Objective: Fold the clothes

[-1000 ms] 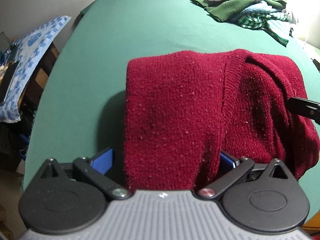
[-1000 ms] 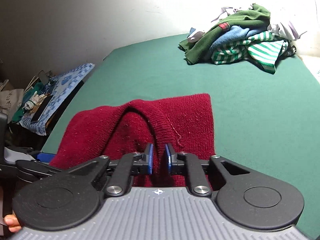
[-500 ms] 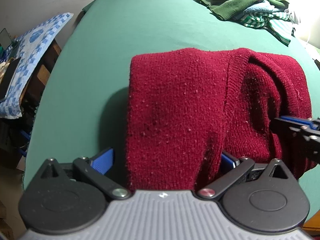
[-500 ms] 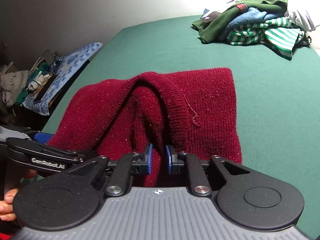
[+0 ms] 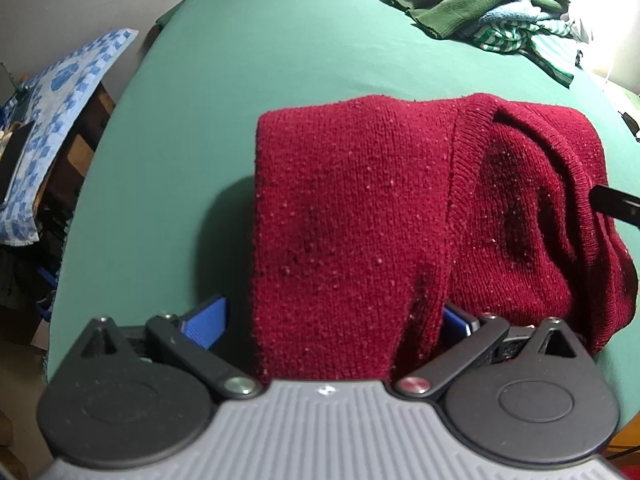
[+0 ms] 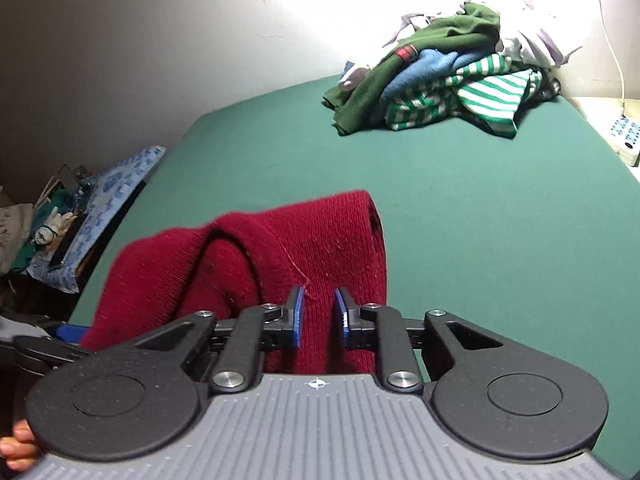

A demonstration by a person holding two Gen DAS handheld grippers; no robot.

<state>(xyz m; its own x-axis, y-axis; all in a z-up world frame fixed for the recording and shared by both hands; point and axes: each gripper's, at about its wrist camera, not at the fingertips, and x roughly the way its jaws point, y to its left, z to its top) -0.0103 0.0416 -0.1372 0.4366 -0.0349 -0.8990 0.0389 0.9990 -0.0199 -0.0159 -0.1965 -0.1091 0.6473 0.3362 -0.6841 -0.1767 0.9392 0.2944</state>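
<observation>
While red sweater [image 5: 352, 216] lies between them, left gripper [image 5: 332, 316] jaws wide apart | right gripper [image 6: 319, 317] jaws slightly parted, unclamped

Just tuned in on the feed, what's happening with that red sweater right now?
A person with a handheld gripper in each hand is folding the dark red knit sweater on the green table. The left gripper stands open, wide around the sweater's near edge. The right gripper has a narrow gap between its pads, with the sweater's near right part behind them. A pile of unfolded clothes waits at the far right corner.
</observation>
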